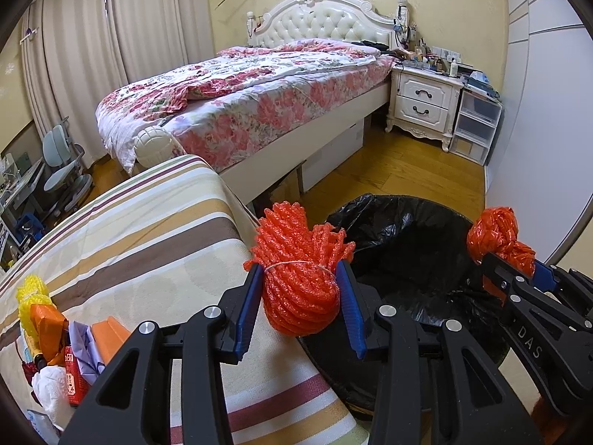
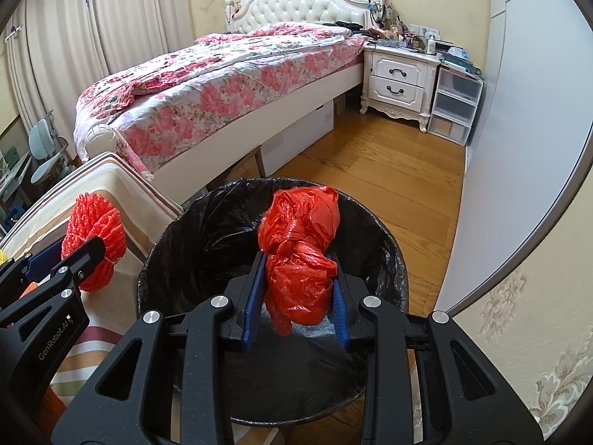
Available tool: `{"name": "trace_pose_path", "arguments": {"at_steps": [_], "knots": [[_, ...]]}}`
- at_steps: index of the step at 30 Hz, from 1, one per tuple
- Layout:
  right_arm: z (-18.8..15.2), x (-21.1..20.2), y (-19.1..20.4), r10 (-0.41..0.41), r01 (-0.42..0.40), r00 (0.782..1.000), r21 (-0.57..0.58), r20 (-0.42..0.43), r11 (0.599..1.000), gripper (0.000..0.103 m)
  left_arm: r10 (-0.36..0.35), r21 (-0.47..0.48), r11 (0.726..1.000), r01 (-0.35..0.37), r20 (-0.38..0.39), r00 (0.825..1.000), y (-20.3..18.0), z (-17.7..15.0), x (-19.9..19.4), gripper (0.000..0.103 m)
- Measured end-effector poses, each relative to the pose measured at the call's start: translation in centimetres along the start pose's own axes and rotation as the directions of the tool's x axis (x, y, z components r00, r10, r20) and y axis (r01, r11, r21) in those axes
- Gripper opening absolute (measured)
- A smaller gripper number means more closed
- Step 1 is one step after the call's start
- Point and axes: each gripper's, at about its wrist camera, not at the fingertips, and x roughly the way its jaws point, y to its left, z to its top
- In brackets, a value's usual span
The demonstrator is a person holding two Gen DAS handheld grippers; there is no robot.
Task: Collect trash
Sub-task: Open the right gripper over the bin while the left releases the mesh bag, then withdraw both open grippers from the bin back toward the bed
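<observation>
Over the trash bin point(image 2: 385, 259) with its black liner is where my right gripper point(image 2: 298, 289) sits, blue pads clamped on a knotted red plastic bag point(image 2: 300, 256), which hangs above the bin's open mouth and not down in it yet. From the left wrist cam I can see the same bag point(image 1: 496, 237) sticking out of the right gripper point(image 1: 519, 267) over the far side of the bin point(image 1: 407, 230). My left gripper point(image 1: 302, 296) has its fingers squeezed on a bundle of red foam netting point(image 1: 300, 259) tied round the middle with a thin white string; it's held right at the edge where the striped cloth surface point(image 1: 148, 230) meets the bin rim, so more beside the bin than over it. The right cam shows that netting bundle point(image 2: 94, 244) off to the left, above the striped cloth point(image 2: 122, 193). More junk is piled at the near left corner of the striped surface: a yellow foam net point(image 1: 31, 296), some orange wrapping point(image 1: 46, 324), crumpled white tissue point(image 1: 50, 385), plus a few bits I can't really make out. Behind all that there's a bed point(image 1: 237, 104) with a pink floral cover, a white nightstand point(image 1: 422, 104) with a cluttered top, a clear plastic drawer unit point(image 1: 476, 122) just beside it, and a wooden floor point(image 1: 407, 170).
</observation>
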Motion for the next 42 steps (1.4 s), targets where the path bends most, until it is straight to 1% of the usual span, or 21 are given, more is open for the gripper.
{"name": "trace_pose_path", "arguments": {"at_steps": [3,5,7,8,11,14,16,18,24,28,34,42], "knots": [[0.1,0.1,-0.1,-0.003,0.003,1.000,0.002,0.002,1.000,0.032,0.001,0.002,1.000,-0.001,-0.001,1.000,0.0,0.0,0.1,0.044],[0.2,0.1,-0.1,-0.002,0.002,1.000,0.002,0.001,1.000,0.032,0.002,0.006,1.000,-0.002,-0.002,1.000,-0.2,0.0,0.1,0.048],[0.1,0.1,-0.1,-0.004,0.003,1.000,0.003,0.002,1.000,0.032,0.006,0.006,1.000,-0.006,0.004,1.000,-0.3,0.0,0.0,0.054],[0.2,0.1,-0.1,-0.005,0.005,1.000,0.005,0.003,1.000,0.033,0.007,0.004,1.000,-0.007,0.007,1.000,-0.3,0.0,0.0,0.056],[0.2,0.0,-0.4,-0.009,0.008,1.000,0.015,0.010,1.000,0.045,0.010,-0.006,1.000,-0.010,0.010,1.000,-0.2,0.0,-0.1,0.062],[0.2,0.0,-0.6,-0.012,0.012,1.000,0.016,0.011,1.000,0.046,0.011,-0.021,1.000,-0.011,0.013,1.000,0.1,0.0,-0.2,0.070],[0.2,-0.1,-0.6,-0.014,0.014,1.000,0.017,0.012,1.000,0.047,0.010,-0.028,1.000,-0.010,0.013,1.000,0.3,0.1,-0.3,0.071],[0.2,-0.3,-0.6,-0.015,0.015,1.000,0.019,0.014,1.000,0.051,0.013,-0.032,0.999,-0.012,0.015,1.000,0.5,0.0,-0.5,0.073],[-0.1,-1.1,-0.3,-0.018,0.018,1.000,0.018,0.021,1.000,0.058,0.018,-0.046,0.999,-0.018,0.009,1.000,1.5,-0.6,-1.3,0.074],[-0.6,-2.3,0.1,-0.009,0.009,1.000,0.015,0.024,1.000,0.059,0.027,-0.055,0.998,-0.026,0.007,1.000,2.2,-1.4,-2.6,0.074],[-2.1,-4.2,1.3,0.015,-0.015,1.000,-0.002,0.022,1.000,0.059,0.034,-0.074,0.997,-0.033,0.005,0.999,3.6,-3.4,-5.3,0.074],[-4.8,-6.7,4.0,0.063,-0.062,0.998,-0.056,0.010,0.996,0.060,0.083,-0.096,0.992,-0.082,0.010,0.996,6.1,-6.2,-8.7,0.074]]}}
